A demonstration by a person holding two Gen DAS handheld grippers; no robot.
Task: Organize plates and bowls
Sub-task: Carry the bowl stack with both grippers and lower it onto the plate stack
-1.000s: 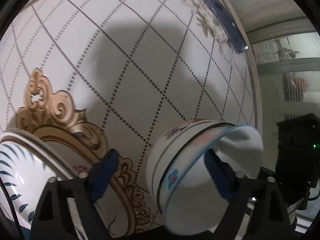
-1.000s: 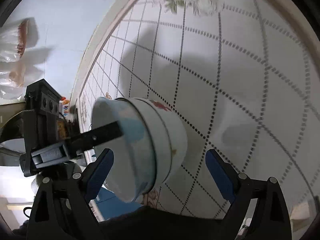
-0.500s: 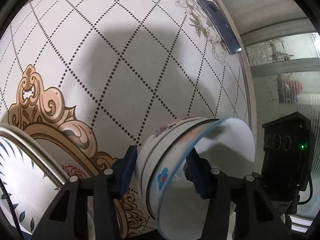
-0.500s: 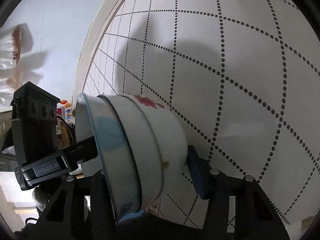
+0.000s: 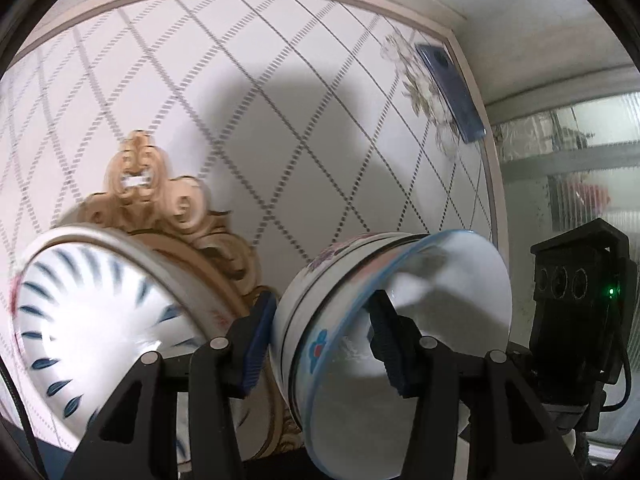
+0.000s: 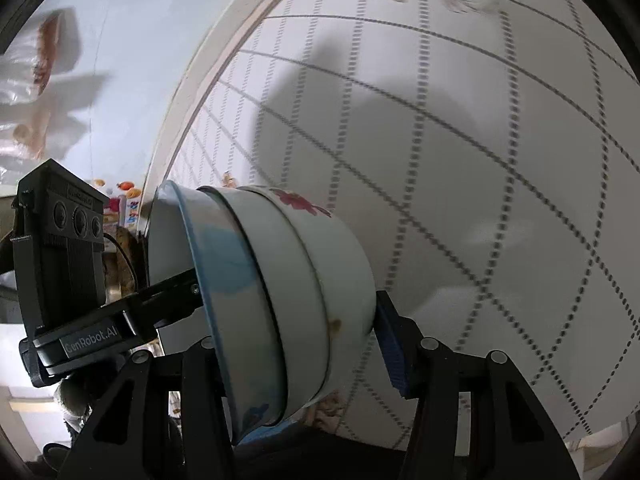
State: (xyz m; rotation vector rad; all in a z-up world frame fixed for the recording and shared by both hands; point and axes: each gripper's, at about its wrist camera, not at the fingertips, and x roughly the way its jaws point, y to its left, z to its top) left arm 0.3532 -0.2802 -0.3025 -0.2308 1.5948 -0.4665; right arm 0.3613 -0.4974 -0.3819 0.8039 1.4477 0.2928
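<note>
White tabletop (image 5: pixel 248 92) with a dotted diamond grid, pale raised border, gold scrollwork motif (image 5: pixel 160 196) and a faded floral print (image 5: pixel 420 80) near one corner. Dark blue phone (image 5: pixel 452 88) lies flat by that edge. Beyond it, ribbed frosted glass panels (image 5: pixel 568 152) let in daylight. Plain pale floor (image 6: pixel 132 40) beside the table; soft shadows fall across the surface.

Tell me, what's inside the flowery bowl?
Another bowl with a blue rim sits nested inside the flowery bowl. Both tools pinch the stack's walls. Anything between the two bowls is covered.
</note>
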